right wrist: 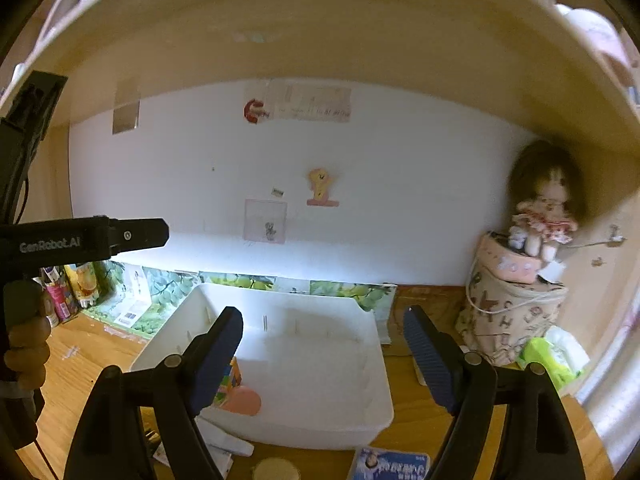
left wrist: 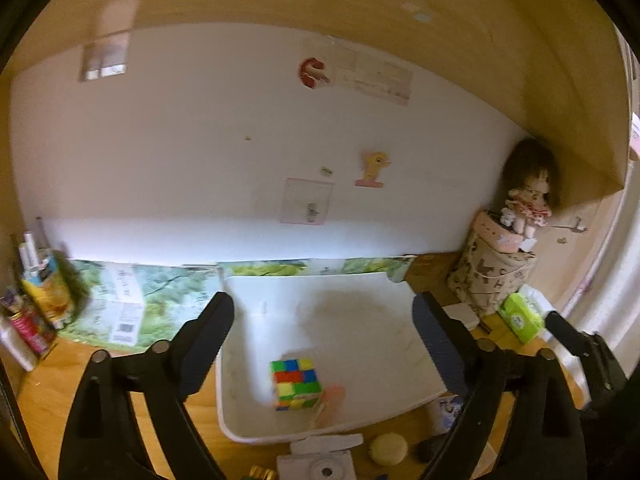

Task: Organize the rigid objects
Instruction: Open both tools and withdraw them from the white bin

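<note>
Puzzle cube (left wrist: 296, 384) sits in the white bin (left wrist: 400, 304) on the tabletop (left wrist: 56, 392), pink piece beside it.
Left tongs (left wrist: 324, 332) and right tongs (right wrist: 322, 350) both released, empty; I'd next take the round yellow piece (left wrist: 388, 448), approaching squarely.

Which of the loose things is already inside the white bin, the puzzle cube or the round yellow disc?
The multicoloured puzzle cube sits inside the white bin, beside a pink item. The pale yellow disc lies outside on the wooden desk.
</note>
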`<state>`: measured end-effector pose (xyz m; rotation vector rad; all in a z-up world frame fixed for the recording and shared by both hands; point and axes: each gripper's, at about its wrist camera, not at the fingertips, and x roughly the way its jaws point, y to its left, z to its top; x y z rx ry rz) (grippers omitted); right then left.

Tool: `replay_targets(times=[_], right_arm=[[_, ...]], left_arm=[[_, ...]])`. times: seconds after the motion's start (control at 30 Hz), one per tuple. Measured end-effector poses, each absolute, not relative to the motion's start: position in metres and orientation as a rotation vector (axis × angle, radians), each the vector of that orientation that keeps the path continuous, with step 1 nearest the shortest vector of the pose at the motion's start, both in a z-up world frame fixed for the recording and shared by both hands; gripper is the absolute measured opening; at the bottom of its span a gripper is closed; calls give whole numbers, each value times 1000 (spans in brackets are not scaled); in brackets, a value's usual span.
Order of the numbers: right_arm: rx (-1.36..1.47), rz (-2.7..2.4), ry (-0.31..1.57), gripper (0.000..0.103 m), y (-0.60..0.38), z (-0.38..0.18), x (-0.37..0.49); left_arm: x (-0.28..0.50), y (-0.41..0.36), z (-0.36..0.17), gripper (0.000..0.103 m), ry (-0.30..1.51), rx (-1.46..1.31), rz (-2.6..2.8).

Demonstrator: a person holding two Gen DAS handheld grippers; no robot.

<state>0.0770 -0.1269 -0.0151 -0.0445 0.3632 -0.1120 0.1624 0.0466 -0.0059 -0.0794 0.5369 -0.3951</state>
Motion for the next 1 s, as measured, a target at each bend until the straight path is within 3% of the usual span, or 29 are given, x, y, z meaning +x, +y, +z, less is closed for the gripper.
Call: replay_targets(times=[0.5,1.0], right_arm=[[2,-169,392,83,-110,-29,-3],[21,-152,591,83,-133,-84,-34]], left_arm=[[103,85,-32,93,643,-155,-308],[78,61,-88,93,950,-112,-235]])
